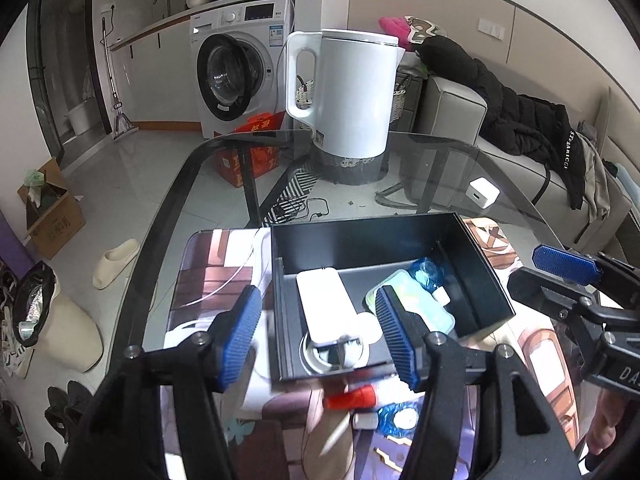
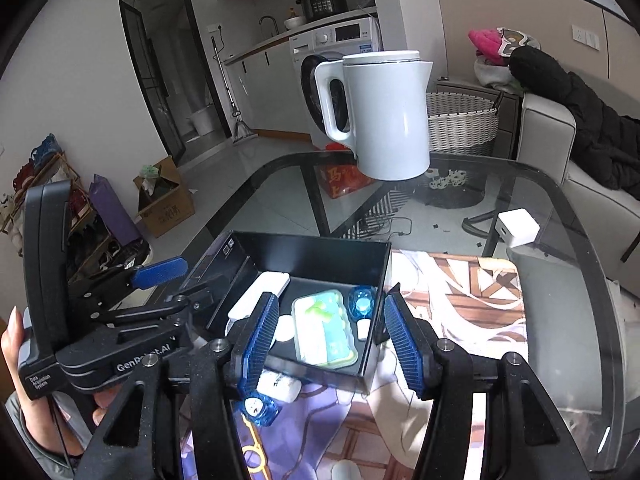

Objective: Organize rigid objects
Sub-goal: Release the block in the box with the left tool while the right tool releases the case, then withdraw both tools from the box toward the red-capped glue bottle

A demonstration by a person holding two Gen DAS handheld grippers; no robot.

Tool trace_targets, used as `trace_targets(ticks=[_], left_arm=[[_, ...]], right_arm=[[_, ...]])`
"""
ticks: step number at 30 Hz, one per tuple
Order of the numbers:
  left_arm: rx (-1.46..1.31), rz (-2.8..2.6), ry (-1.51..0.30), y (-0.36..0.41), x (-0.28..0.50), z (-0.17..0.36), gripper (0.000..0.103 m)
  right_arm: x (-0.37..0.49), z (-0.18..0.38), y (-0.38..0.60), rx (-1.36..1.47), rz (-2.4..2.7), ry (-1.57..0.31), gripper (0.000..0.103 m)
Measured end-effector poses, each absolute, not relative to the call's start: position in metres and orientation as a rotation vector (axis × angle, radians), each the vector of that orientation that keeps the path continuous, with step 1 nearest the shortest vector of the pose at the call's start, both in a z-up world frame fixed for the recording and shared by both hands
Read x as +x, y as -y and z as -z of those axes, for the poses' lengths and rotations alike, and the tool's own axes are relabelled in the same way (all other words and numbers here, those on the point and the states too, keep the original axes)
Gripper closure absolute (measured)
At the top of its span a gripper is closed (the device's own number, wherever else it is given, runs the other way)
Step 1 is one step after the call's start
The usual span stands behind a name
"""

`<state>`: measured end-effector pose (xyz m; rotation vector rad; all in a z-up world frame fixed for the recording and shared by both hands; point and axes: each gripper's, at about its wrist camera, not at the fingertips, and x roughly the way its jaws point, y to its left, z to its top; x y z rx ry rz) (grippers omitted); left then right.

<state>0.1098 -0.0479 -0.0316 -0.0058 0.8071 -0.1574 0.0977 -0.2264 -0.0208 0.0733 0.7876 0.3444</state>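
- A black open-topped box (image 1: 472, 276) is sitting on a printed mat (image 2: 460, 308) on the glass counter (image 2: 568, 280); everything below is placed relative to this box.
- Inside the box, a white slab-shaped device (image 1: 324, 304) is lying along its left part, with a round metal-rimmed object (image 1: 336, 350) at the near end of the slab.
- A clear lidded case with green and blue contents (image 2: 324, 330) is lying in the middle of the box floor, and a blue translucent case (image 2: 362, 300) with a small white piece (image 2: 363, 329) beside it is sitting against the right wall.
- Just outside the near wall of the box, a red cap-like object (image 1: 352, 397), a small white piece (image 2: 280, 386) and another blue translucent case (image 2: 260, 406) are lying on the mat.
- The left gripper (image 1: 318, 340) is hovering over the near left part of the box, its fingers spread wide and holding nothing.
- The right gripper (image 2: 330, 350) is hovering over the near right part of the box, likewise wide open and empty.
- Beyond the far wall of the box, a white electric kettle (image 1: 352, 96) is standing on the counter, and a white charger cube (image 2: 516, 227) is resting to the far right.
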Motion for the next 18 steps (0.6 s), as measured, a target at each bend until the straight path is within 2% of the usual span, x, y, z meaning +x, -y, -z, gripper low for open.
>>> trace_targets(ticks=[15,18], left_arm=[[0.011,0.174,-0.911,0.044,0.084,0.04,0.04],[0.02,0.19,-0.954,0.047,0.079,0.048,0.04]], right_arm=[[0.074,0.027,0.231,0.014,-0.395,-0.899,0.047],[0.072,0.034,0.227,0.001,-0.424,-0.942,0.051]])
